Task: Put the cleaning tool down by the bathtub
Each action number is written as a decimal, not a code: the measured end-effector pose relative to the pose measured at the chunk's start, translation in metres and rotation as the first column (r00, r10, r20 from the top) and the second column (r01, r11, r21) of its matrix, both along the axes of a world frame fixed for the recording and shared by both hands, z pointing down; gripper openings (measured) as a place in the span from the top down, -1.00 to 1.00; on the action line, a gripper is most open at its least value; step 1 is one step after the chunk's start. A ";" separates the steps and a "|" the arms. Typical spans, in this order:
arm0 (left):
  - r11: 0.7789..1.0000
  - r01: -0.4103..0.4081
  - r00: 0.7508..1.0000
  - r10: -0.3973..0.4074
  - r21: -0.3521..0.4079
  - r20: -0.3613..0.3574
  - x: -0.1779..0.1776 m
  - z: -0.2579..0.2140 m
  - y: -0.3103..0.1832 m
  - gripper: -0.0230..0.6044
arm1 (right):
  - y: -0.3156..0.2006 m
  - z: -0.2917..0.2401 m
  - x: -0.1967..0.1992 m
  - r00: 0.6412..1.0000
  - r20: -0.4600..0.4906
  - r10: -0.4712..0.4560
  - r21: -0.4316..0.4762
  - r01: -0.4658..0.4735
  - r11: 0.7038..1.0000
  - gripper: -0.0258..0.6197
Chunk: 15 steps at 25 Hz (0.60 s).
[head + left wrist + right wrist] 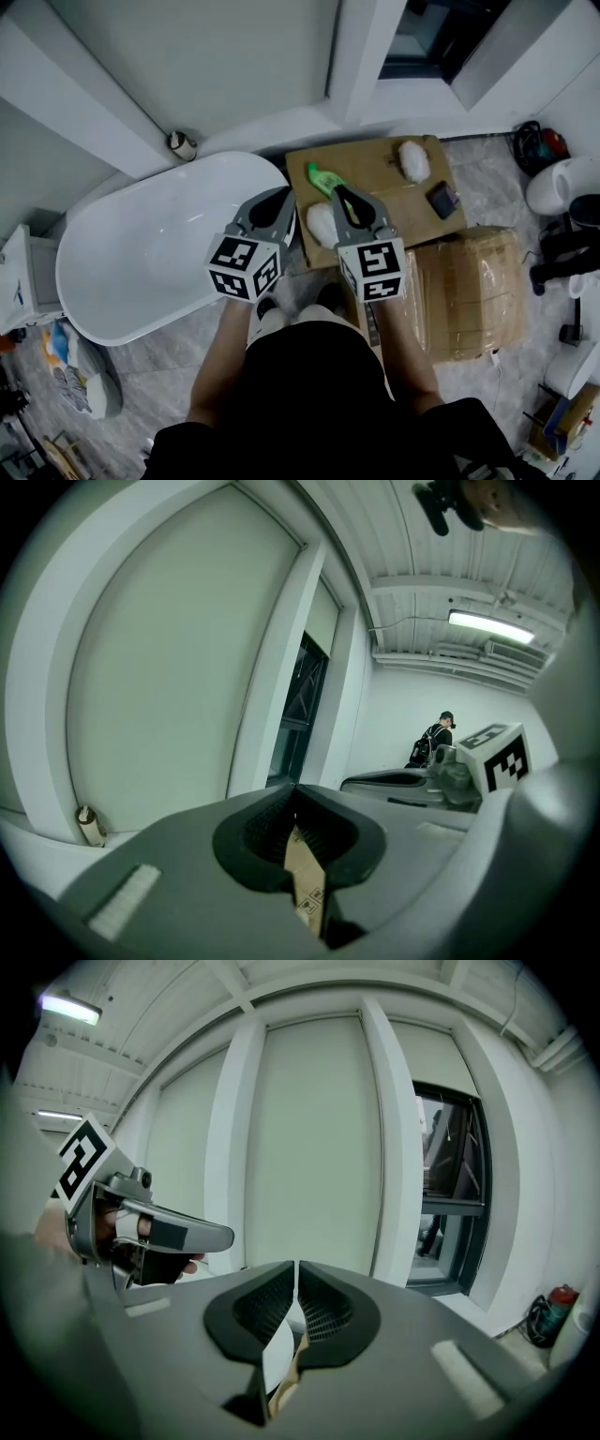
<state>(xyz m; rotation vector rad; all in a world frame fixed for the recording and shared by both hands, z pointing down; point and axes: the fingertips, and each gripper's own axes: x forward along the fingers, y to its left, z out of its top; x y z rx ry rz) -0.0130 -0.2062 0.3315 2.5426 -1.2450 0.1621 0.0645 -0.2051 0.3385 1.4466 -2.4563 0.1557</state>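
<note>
Bare bathroom space, white bathtub (141, 258), grey tiled floor (159, 354), cardboard boxes (469, 291)

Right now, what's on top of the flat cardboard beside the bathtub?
On the cardboard lie a green bottle, a white fluffy pad, a second pad and a small dark object. The right gripper covers one end of the bottle and part of the second pad.

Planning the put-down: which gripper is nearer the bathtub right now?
Left. The left gripper is over the right end of the bathtub; the right gripper is off to that side, above the cardboard.
</note>
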 end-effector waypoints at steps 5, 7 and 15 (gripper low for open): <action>1.000 0.003 1.000 -0.003 0.015 0.003 0.003 -0.002 0.001 0.93 | 0.005 -0.011 0.002 1.000 0.003 -0.012 0.031 0.012 0.999 0.88; 1.000 0.005 1.000 -0.005 0.018 0.005 0.003 -0.004 0.002 0.93 | 0.006 -0.014 0.001 1.000 0.003 -0.021 0.036 0.020 0.999 0.89; 1.000 0.015 1.000 -0.015 0.019 0.009 0.008 -0.004 0.005 0.94 | 0.011 -0.018 0.009 0.999 0.014 -0.031 0.043 0.030 0.999 0.89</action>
